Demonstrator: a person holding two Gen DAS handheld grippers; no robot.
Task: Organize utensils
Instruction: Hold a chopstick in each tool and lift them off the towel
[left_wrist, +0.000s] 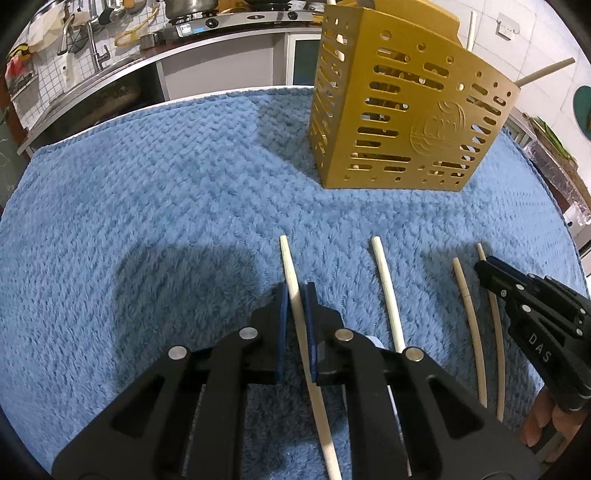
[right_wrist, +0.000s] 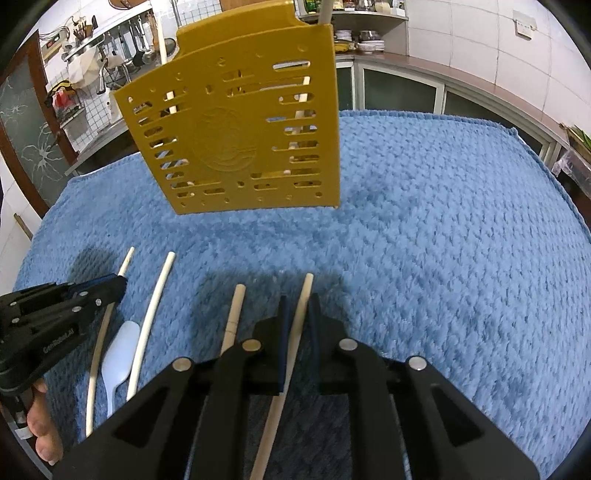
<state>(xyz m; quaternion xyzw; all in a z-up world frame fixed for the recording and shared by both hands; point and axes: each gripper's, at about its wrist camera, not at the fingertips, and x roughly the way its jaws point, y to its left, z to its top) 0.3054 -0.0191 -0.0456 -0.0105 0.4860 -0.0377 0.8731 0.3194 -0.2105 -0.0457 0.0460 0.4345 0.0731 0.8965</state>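
Nearest each camera is its own tool, and each has a chopstick between its blue pads. The left tool (left_wrist: 295, 291) stands nearly closed, with the leftmost chopstick (left_wrist: 291, 280) running straight along the narrow gap; the pads look to be pinching it or on the point of it, though contact cannot be read for certain from here. The right tool (right_wrist: 297, 302) is likewise narrowed around the rightmost chopstick (right_wrist: 303, 295), whose shaft passes between the pads and on toward the camera. Between the two lie a second chopstick (left_wrist: 386, 291) and a third chopstick (left_wrist: 467, 314), and the right wrist view shows a pale plastic spoon (right_wrist: 120, 350) flat among the sticks. All the sticks lie roughly parallel on the blue towel (left_wrist: 147, 221) that covers the tabletop, their long axes pointing away from the person toward the gold utensil holder (left_wrist: 406, 110). That holder stands upright farther back, already carrying a few sticks that poke above its rim. It sits ahead and a little right of the left tool, and ahead and a little left of the right tool, so it lies between the two hands and about equally near each. By my judgement either stick must be lifted, tipped upright from its flat lie, and carried forward over the holder's open top.
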